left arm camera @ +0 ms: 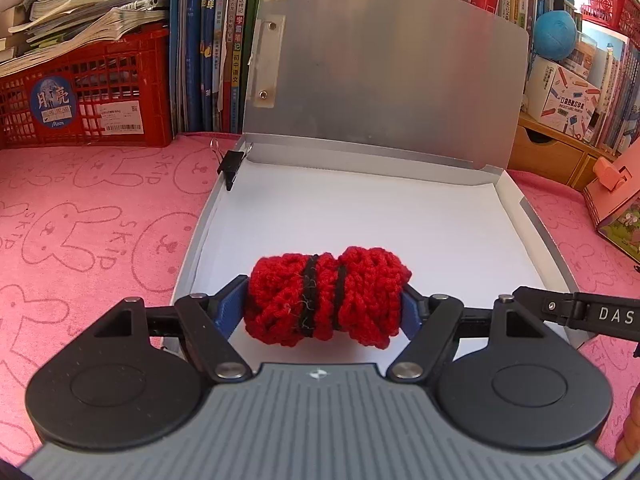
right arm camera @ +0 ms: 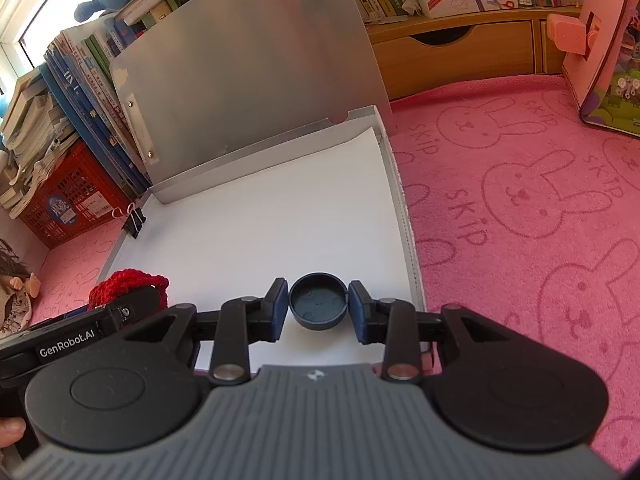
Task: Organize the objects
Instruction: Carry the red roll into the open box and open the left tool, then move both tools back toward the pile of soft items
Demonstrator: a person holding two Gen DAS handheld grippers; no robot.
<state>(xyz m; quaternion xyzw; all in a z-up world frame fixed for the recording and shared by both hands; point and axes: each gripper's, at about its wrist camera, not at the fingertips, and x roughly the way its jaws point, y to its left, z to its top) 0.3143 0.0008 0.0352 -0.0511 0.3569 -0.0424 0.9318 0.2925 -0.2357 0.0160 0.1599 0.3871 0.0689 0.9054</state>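
The left hand-held gripper (left arm camera: 324, 304) clamps a red yarn roll (left arm camera: 326, 296); the right hand-held gripper (right arm camera: 319, 304) pinches a dark cap (right arm camera: 319, 302) (both over the open box (left arm camera: 536, 220)'s near end). Next, probably lowering and releasing.

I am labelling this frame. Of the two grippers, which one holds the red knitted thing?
The left gripper: its jaws clamp the red knitted roll by both ends above the open box. The right gripper holds a small dark round cap instead.

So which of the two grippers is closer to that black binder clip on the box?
Left. The left gripper, holding the red yarn roll, sits on the binder clip side; the right gripper is beyond it, farther across.
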